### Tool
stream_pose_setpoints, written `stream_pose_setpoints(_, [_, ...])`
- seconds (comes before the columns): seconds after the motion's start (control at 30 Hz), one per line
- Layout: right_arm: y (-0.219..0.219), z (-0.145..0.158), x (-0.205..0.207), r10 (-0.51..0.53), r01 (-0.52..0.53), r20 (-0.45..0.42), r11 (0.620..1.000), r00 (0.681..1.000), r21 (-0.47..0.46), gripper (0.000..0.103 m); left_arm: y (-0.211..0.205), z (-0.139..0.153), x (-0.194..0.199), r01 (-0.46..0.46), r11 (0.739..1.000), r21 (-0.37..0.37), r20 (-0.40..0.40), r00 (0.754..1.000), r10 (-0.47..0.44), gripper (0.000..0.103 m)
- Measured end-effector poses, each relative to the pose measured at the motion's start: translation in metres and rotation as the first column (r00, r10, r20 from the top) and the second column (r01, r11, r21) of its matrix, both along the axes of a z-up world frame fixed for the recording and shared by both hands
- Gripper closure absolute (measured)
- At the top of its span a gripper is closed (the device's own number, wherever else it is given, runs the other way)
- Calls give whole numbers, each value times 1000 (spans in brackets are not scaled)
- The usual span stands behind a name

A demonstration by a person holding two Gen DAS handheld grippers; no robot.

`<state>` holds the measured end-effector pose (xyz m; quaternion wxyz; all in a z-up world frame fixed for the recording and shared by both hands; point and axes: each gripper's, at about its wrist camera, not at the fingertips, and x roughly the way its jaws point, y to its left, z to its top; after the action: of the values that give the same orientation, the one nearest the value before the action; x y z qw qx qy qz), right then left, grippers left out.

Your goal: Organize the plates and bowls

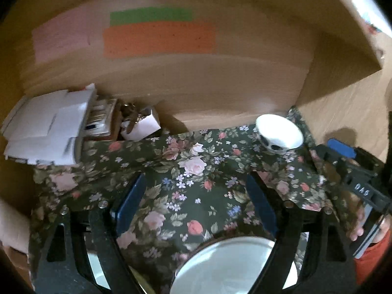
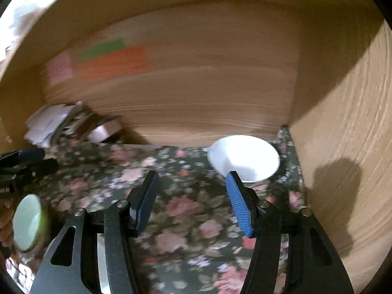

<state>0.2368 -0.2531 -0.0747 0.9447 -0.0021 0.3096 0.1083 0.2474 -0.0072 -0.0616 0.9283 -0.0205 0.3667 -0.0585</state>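
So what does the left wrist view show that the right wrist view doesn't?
Only the left wrist view shows the large white plate below the open left gripper, and a hand holding the right gripper. Only the right wrist view shows a pale green bowl at its left edge. Both share the white patterned bowl in the back right corner, the floral cloth, the white paper stack and coloured sticky notes.

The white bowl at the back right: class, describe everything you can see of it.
The white bowl looks glazed ceramic, plain white inside with dark blue patches outside. It stands upright and empty on the floral cloth, near the wooden back wall and right side panel. Nothing grips or touches it besides the cloth.
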Motion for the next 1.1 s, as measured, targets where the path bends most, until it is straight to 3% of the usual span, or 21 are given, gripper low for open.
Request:
stream_pose_setpoints(0.3, [-31, -31, 58, -141, 139, -46, 989, 989, -47, 50, -18, -24, 69, -1, 1000, 7, -96, 995, 2, 19])
stream_pose_setpoints(0.43, [-43, -49, 81, -182, 178, -98, 983, 978, -49, 64, -30, -29, 88, -11, 999, 50, -72, 997, 15, 19])
stream_pose_setpoints(0.6, [-54, -69, 100, -231, 224, -154, 972, 961, -64, 66, -48, -40, 112, 22, 999, 49, -98, 995, -18, 19])
stream_pose_setpoints(0.83, [-62, -85, 113, -271, 253, -190, 961, 944, -111, 65, -70, -53, 127, 64, 995, 72, -126, 991, -55, 19])
stream_pose_setpoints(1.1, [-72, -91, 125, -256, 249, -257, 967, 932, -57, 66, -80, -64, 134, 81, 994, 78, -129, 989, -71, 19])
